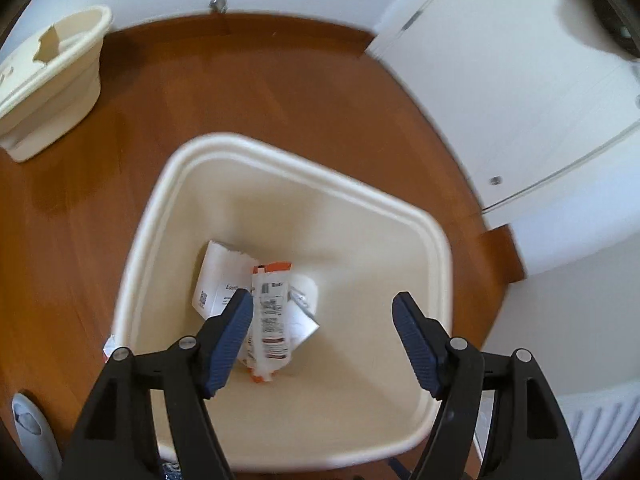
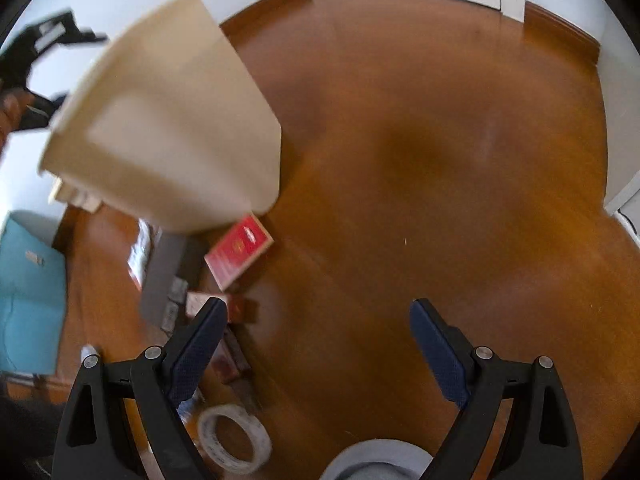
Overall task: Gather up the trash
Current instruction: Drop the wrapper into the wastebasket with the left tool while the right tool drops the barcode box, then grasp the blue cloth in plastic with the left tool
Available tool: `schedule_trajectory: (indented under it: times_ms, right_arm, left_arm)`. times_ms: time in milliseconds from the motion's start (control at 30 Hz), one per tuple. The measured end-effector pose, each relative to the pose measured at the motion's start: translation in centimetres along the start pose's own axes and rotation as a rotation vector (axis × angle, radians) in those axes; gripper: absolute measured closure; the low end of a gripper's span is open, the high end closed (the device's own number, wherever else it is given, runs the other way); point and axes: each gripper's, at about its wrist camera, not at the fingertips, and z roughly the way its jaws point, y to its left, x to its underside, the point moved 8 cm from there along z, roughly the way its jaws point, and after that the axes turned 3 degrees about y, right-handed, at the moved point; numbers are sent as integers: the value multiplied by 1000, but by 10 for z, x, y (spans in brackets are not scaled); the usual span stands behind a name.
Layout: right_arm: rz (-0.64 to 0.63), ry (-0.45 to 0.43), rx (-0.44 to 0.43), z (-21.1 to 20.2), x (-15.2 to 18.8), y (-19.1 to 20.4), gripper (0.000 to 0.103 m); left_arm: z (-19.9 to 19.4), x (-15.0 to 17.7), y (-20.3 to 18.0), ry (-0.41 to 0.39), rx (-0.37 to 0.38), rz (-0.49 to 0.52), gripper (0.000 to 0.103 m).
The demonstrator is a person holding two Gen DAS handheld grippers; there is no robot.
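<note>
In the left wrist view my left gripper (image 1: 322, 300) hangs open over a cream bin (image 1: 168, 216). On the bin's bottom lie a torn white paper (image 1: 220, 276) and an orange and white packet (image 1: 274, 320); the pads touch neither. In the right wrist view my right gripper (image 2: 318, 306) stands open above bare wooden floor with nothing between its fingers. To its left on the floor are a red box (image 2: 238, 254), a small brown box (image 2: 236, 308) and a roll of white tape (image 2: 234, 438). The same cream bin (image 2: 172, 132) stands beyond them.
A second cream bin (image 1: 60, 80) with a scrap of cardboard in it stands at the far left by the wall. White doors (image 1: 500, 80) close off the right side. A teal bag (image 2: 28, 292) and a grey flat item (image 2: 166, 276) lie left of the red box.
</note>
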Motion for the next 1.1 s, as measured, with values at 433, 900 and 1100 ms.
schedule_trajectory:
  times_ms: [433, 900, 1100]
  right_arm:
    - [-179, 13, -37, 62, -20, 71, 9]
    - [-526, 129, 15, 66, 68, 103, 9]
    - [-466, 177, -13, 55, 93, 83, 9]
  left_arm:
    - [-49, 166, 220, 26, -297, -298, 24]
    - [63, 318, 192, 443, -318, 287, 24]
    - [102, 328, 170, 504, -267, 462, 24]
